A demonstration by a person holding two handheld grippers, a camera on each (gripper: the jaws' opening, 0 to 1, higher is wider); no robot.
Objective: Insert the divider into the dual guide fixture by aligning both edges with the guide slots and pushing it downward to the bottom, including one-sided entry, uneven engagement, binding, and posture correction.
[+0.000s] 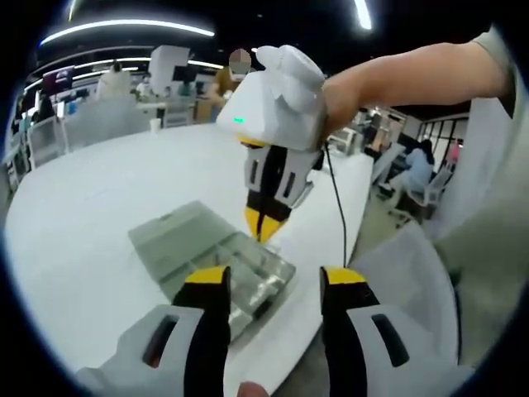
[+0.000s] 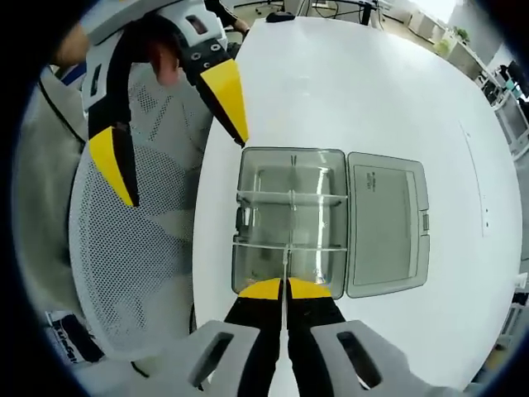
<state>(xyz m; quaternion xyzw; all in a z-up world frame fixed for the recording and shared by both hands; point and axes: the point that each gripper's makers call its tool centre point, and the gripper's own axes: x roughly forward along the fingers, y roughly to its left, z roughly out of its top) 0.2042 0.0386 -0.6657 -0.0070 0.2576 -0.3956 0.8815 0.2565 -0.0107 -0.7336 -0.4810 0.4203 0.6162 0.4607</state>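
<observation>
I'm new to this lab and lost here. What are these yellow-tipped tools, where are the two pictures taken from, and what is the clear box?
A person holds two handheld grippers; each carries a camera looking along its own jaws. In the left gripper view, the left gripper is open, hovering near the box. The right gripper has its jaws closed on a thin clear divider, held over a clear plastic compartment box. The box's lid lies open beside it on a white table. The left gripper also appears in the right gripper view, at the upper left.
</observation>
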